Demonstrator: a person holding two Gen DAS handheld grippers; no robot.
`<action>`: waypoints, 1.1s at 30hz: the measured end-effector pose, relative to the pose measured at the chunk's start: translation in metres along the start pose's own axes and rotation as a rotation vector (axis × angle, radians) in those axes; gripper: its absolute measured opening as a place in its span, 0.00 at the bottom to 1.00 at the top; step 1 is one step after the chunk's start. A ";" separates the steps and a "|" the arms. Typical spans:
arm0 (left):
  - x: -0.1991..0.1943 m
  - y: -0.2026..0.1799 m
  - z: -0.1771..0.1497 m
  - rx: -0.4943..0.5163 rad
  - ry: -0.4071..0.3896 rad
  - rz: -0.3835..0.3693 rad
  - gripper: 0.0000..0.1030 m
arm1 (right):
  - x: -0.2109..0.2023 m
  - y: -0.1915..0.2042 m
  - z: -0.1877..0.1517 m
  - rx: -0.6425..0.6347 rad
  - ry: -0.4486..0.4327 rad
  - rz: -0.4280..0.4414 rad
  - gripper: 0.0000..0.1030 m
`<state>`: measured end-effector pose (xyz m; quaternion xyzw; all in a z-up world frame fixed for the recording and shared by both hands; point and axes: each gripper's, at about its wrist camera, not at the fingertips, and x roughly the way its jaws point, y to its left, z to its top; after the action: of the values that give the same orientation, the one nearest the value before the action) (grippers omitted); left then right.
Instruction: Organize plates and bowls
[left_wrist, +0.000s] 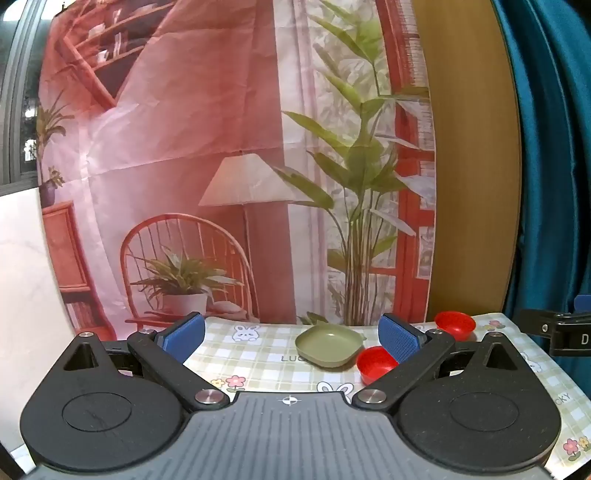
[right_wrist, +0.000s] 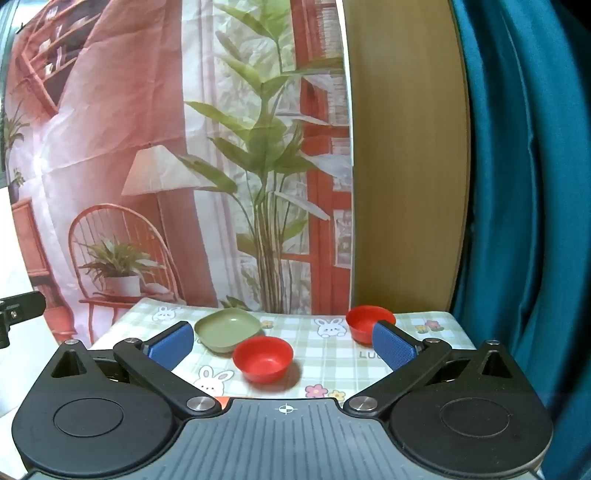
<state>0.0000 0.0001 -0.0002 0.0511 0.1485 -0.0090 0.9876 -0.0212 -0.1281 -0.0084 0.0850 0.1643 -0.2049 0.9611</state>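
Tools first: both are tipped a bit downward toward the surface (right_wrist: 424, 338), hovering in front of it rather than over the dishes. The left tool (left_wrist: 291, 338) has its blue pads spread as wide as they go, nothing between them, nothing touched. The right tool (right_wrist: 282, 341) is the same deal, pads flung wide apart and gripping nothing.

The surface wears a checked cloth (right_wrist: 325, 354) with bunnies and little flowers. On it sits a green plate (right_wrist: 228, 329), squarish with rounded corners, toward the back left. A red bowl (right_wrist: 263, 359) sits just in front and to the right of the plate, very close, though whether the rims actually touch is hard to call. A second red bowl (right_wrist: 369, 326) is off to the back right, well apart from the other two.

Stuff that's cut off: in the left wrist view the right-hand pad covers part of the near bowl (left_wrist: 375, 363), and the far bowl (left_wrist: 455, 325) peeks out behind the linkage. In the right wrist view the right pad overlaps the lower right of the far bowl. The near edge of the surface is hidden behind each tool's body. A black bit of the other tool (left_wrist: 561, 334) pokes in at the right edge of the left view, mostly out of frame. No hands visible anywhere. Behind it all hangs a printed backdrop (right_wrist: 147, 166) and a teal curtain (right_wrist: 524, 184).
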 end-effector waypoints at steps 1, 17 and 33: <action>0.000 0.000 0.000 -0.002 0.003 -0.004 0.98 | 0.000 0.000 0.000 -0.003 -0.005 -0.001 1.00; 0.000 0.012 0.009 -0.012 -0.007 0.021 0.98 | 0.001 -0.003 -0.002 0.002 -0.001 0.001 1.00; -0.003 0.011 0.010 -0.007 -0.012 0.031 0.98 | 0.001 -0.004 -0.002 0.001 -0.001 0.000 1.00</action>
<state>0.0009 0.0100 0.0112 0.0501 0.1417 0.0067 0.9886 -0.0229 -0.1313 -0.0111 0.0852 0.1638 -0.2052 0.9612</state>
